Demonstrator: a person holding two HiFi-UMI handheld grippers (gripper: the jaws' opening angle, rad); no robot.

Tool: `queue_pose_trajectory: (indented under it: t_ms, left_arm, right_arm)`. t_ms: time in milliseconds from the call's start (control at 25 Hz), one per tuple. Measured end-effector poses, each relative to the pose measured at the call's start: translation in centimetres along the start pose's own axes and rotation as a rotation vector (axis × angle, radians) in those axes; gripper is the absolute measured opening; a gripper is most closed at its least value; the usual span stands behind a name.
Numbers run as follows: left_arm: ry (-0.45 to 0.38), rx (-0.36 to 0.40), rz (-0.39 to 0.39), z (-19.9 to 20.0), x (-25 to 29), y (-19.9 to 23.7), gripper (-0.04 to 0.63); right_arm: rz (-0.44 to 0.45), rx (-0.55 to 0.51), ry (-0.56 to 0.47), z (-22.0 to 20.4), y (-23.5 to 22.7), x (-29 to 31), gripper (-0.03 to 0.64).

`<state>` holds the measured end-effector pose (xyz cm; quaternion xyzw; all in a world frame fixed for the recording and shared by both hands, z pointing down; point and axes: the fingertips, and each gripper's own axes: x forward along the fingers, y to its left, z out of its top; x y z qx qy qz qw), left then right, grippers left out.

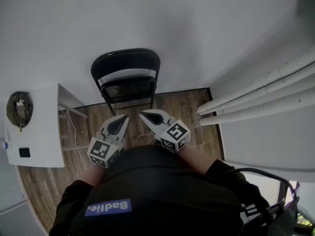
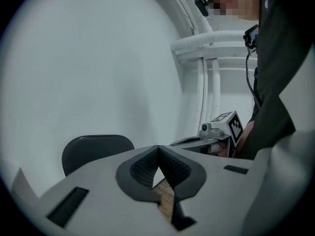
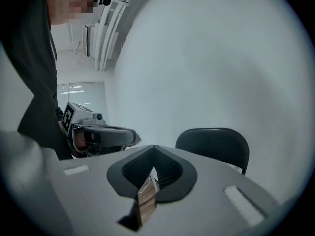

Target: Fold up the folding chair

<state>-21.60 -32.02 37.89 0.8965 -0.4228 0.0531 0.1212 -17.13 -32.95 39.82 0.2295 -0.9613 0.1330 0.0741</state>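
The black folding chair (image 1: pixel 126 76) stands against the white wall, its seat panel showing just under the curved backrest. I cannot tell whether it is folded flat. Both grippers hang close in front of the person's body, apart from the chair. My left gripper (image 1: pixel 125 117) is shut with nothing between its pads. My right gripper (image 1: pixel 142 114) is also shut and empty. The left gripper view shows its closed jaws (image 2: pixel 158 147), the chair back (image 2: pixel 96 150) and the right gripper's marker cube (image 2: pixel 230 124). The right gripper view shows its closed jaws (image 3: pixel 153 147) and the chair back (image 3: pixel 214 142).
A white table (image 1: pixel 42 132) stands at the left with a round dark object (image 1: pixel 19 109) and a small black item (image 1: pixel 24 153) on it. White pipes (image 1: pixel 256 97) run along the right wall. Wooden floor (image 1: pixel 184 107) lies between the chair and the pipes.
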Motion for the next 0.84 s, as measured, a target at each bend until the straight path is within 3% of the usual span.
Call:
queue_pose_trajectory:
  t_ms: [360, 840]
  left_arm:
    - [0.023, 0.014, 0.008, -0.5, 0.7, -1.5, 0.005]
    - [0.027, 0.02, 0.012, -0.5, 0.8, -2.3, 0.005]
  right_arm:
    - [0.033, -0.016, 0.009, -0.6, -0.1, -0.7, 0.0]
    - [-0.01, -0.013, 0.055, -0.4, -0.5, -2.0, 0.0]
